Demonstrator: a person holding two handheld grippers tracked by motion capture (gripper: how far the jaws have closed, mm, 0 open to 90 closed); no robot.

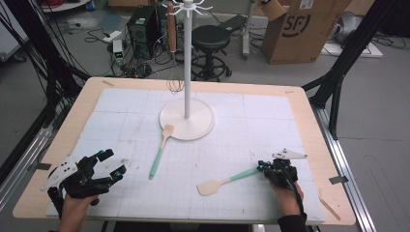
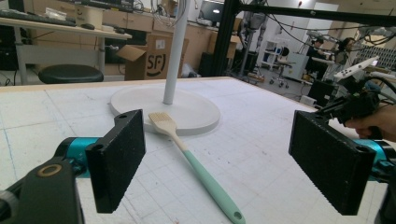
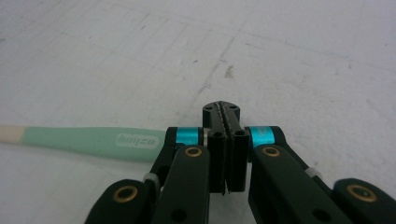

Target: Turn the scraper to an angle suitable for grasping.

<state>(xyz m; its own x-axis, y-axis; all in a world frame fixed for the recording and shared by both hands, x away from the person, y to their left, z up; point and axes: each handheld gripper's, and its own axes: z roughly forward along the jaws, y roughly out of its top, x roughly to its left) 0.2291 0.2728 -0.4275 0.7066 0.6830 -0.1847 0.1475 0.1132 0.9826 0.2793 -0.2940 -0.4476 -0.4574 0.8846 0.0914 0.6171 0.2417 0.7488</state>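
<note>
Right gripper (image 3: 225,154) at the bottom of its own view has jaws pressed together beside the mint spatula handle (image 3: 93,140), gripping nothing, while the left gripper (image 1: 109,166) sits spread at lower left, so both spatulas lie unhung below the rack (image 1: 187,116).

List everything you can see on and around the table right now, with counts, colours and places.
Spatulas: 2, mint handles with cream heads; one left of centre, head resting on the stand's base; one front right, handle end at the right gripper.
Stand: 1, white, pole on a round base, table centre-back.
Whisk: 1, wooden handle, hanging from the stand's hooks.
Mat: 1, white, gridded, covering the wooden table.
Stool: 1, black, behind the table.
Cardboard box: 1, brown, back right.
Left gripper: black, jaws wide open, front left.
Right gripper: black, jaws shut, front right.
</note>
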